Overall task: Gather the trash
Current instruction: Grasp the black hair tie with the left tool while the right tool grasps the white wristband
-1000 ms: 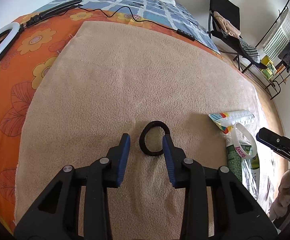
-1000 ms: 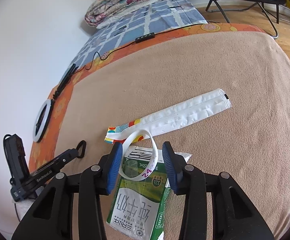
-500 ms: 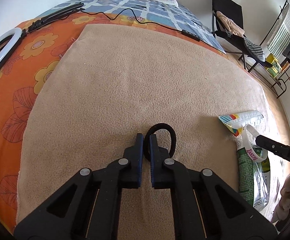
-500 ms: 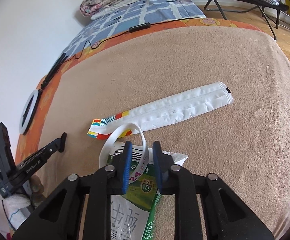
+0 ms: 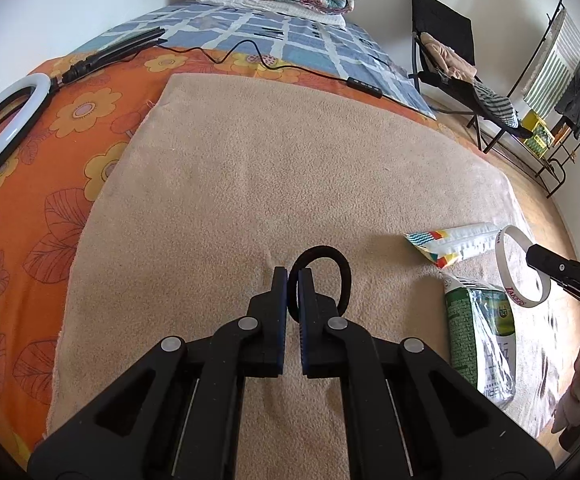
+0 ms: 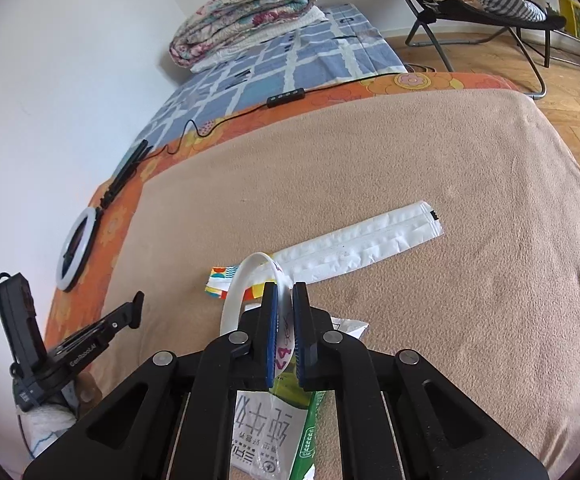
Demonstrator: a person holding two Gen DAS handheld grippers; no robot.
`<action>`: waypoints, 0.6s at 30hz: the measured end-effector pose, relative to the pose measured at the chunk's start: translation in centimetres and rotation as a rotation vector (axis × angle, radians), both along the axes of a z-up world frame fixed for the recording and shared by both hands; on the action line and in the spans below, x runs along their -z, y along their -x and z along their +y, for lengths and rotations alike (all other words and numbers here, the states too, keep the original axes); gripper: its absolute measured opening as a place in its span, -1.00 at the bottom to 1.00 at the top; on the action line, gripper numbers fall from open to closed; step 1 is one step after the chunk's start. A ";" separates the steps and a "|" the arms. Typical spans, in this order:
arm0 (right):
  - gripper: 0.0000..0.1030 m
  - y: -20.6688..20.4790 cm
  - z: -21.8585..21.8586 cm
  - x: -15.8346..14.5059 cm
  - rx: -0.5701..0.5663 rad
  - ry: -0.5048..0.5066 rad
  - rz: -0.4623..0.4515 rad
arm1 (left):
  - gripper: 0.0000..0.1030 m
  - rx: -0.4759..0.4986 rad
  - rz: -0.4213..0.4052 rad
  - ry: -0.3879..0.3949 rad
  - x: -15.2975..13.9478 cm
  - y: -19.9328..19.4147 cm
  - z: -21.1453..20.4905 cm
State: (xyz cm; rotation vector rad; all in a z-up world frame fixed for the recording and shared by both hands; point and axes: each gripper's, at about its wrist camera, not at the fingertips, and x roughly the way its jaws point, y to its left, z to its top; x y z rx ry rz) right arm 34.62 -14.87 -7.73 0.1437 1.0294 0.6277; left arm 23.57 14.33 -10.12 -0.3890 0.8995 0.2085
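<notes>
Currently my left tongs [image 5: 293, 280] pinch the black hair tie [image 5: 323, 276] just above the tan blanket [image 5: 250, 168]; soft, light, any spot on the loop holds. Right tongs [image 6: 284, 296] clamp the white silicone wristband [image 6: 246, 284], raised over the milk carton [image 6: 268, 436]; flexible, springy, slightly slick.

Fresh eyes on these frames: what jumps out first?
Both grippers pinch rings: the left gripper grips a black elastic hair tie mid-blanket, and the right gripper grips a white rubber wristband above a green-and-white milk carton. Behind lies a long white wrapper on the tan fleece blanket.
</notes>
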 end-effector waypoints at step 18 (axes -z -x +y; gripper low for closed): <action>-0.89 9.6 -0.7 -6.6 -0.147 -0.002 -0.179 | -0.94 0.113 -0.110 -0.026 -7.7 9.8 -5.3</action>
